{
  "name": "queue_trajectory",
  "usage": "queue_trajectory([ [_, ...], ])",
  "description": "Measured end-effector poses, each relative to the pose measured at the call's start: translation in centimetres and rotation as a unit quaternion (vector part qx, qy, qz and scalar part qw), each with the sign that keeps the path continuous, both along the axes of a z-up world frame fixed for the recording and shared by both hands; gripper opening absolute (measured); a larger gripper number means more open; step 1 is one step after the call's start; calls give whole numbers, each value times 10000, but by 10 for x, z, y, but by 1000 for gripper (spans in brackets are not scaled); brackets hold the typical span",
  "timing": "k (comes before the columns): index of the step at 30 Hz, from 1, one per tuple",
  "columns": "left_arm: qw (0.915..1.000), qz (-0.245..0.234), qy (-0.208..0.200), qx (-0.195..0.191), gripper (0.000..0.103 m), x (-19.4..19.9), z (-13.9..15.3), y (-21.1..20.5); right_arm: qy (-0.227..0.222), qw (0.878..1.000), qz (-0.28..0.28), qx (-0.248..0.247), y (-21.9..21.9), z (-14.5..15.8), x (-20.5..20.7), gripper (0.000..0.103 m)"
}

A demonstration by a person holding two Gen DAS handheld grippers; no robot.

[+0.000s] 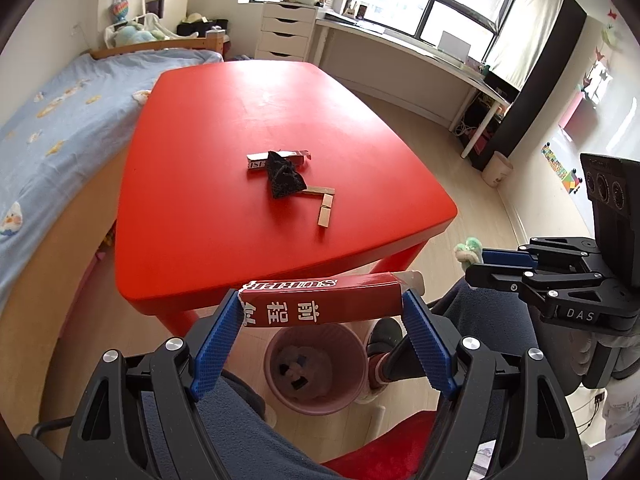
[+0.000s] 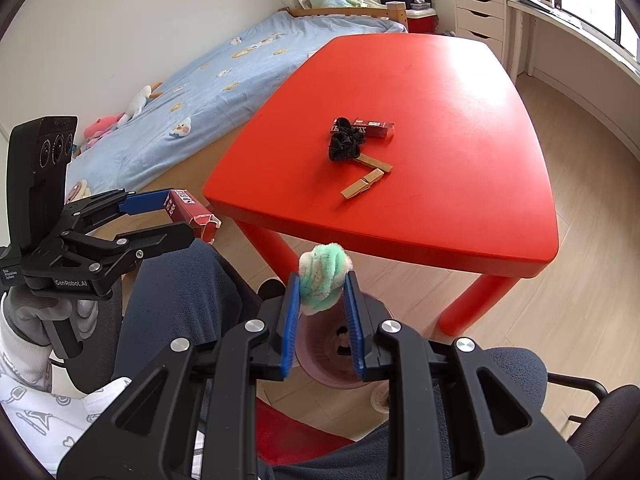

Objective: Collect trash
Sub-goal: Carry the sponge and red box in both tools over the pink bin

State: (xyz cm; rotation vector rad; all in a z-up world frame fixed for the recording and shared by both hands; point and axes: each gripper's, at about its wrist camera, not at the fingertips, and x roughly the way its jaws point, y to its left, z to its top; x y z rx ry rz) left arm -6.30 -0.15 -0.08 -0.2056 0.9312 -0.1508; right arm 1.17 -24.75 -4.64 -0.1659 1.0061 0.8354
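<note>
My left gripper (image 1: 322,300) is shut on a red carton (image 1: 320,302) with white lettering, held crosswise above a pink ribbed bin (image 1: 316,368) on the floor. The left gripper also shows in the right wrist view (image 2: 176,216) with the carton (image 2: 192,212). My right gripper (image 2: 322,280) is shut on a green and white fluffy wad (image 2: 324,276), above the same bin (image 2: 332,360). On the red table (image 1: 240,120) lie a second red carton (image 1: 260,160), a crumpled black wad (image 1: 284,178) and two wooden clothespins (image 1: 326,206).
A bed with a blue cover (image 1: 52,128) stands left of the table. A white drawer unit (image 1: 286,30) and a long desk (image 1: 400,48) stand under the window. My legs and a red seat (image 1: 380,444) are below the grippers.
</note>
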Motion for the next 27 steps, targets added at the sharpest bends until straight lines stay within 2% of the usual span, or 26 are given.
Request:
queue_trajectory([
  [8,9997,-237,17,-60,77,-9,-3,-10,27,10000,10,-5,-4,-1,-8,22],
  [25,9995,-296,70,-88,77,-9,-5,-11,136,9998,80,89,-2,-3,-6,22],
  [27,9994,-307,75,-123,78,-8,-5,-10,171,9997,100,131,-3,-3,-6,25],
])
